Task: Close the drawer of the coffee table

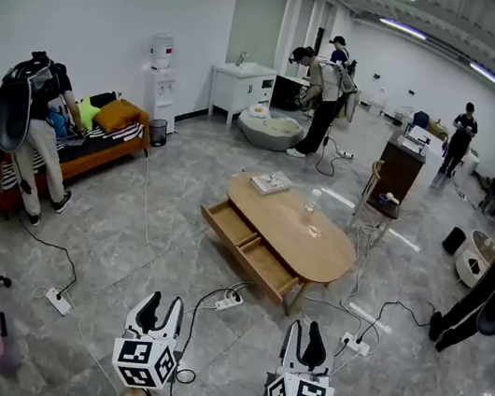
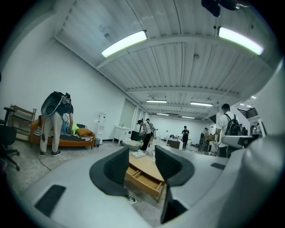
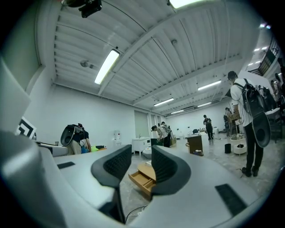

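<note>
One drawer [image 1: 262, 263] open | only head view shows whole coffee table [image 1: 291, 230]

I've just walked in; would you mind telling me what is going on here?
A person holding a two-jaw gripper in each hand faces a wooden coffee table whose drawer stands pulled out. The left gripper and right gripper are both empty, with jaws slightly apart. They point toward the table from some way off and touch nothing. The drawer has not been pushed in yet. Other people are busy elsewhere in the room.
</note>
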